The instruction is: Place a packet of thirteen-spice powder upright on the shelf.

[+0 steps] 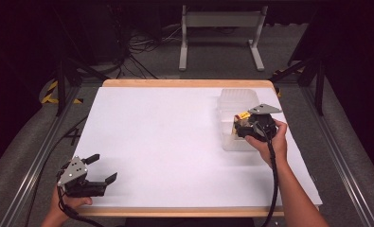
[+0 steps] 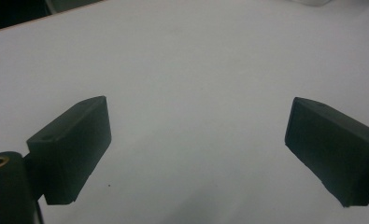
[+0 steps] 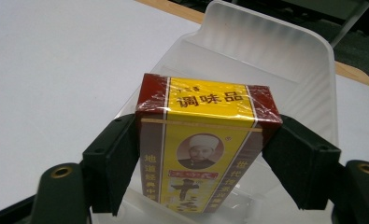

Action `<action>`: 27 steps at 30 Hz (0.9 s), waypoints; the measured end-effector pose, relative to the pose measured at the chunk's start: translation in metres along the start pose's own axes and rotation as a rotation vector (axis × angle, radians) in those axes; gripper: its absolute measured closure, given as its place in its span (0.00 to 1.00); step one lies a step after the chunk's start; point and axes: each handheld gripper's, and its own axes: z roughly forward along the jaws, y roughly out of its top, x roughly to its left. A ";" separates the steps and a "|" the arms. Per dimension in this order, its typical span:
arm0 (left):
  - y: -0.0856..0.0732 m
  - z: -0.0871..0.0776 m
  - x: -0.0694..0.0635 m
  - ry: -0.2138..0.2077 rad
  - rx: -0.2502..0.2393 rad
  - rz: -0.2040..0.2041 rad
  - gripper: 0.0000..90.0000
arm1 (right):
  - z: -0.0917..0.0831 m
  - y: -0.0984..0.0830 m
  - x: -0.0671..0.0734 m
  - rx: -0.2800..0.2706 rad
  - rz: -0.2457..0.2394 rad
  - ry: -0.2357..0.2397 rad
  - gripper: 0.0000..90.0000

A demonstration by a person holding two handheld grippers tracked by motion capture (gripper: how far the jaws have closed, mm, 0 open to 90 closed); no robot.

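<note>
right gripper view puts a yellow and dark red seasoning box [image 3: 205, 140] upright in the middle, wrapped in shiny film, with printed characters and a small portrait on its front. the box stands inside a clear plastic bin [image 3: 308, 60], near the bin's closer end, and the ribbed far wall of the bin rises behind it. the right gripper [image 3: 201, 161] has one black jaw at each narrow side of the box, both touching it, so the box is clasped between them. high view places this gripper [image 1: 251, 126] and the hand [image 1: 270, 142] that carries it at the right part of the table [image 1: 161, 142], over the bin [image 1: 234, 97], which sits toward the far right corner of the white surface. the left gripper [image 1: 102, 169] rests at the near left corner, well apart from the bin. left gripper view shows its jaws spread wide with bare white tabletop [image 2: 191, 70] between them.
</note>
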 end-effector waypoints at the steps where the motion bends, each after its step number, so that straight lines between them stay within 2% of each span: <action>1: 0.000 0.000 0.000 0.000 -0.001 0.000 0.09 | -0.001 0.000 0.000 0.001 -0.003 -0.002 0.31; 10: 0.000 0.000 0.000 0.001 -0.002 -0.002 0.09 | -0.006 -0.003 -0.001 0.007 -0.021 0.004 0.28; 27: 0.001 0.000 -0.001 0.002 -0.001 -0.006 0.09 | -0.028 -0.008 -0.004 0.004 -0.106 0.037 0.27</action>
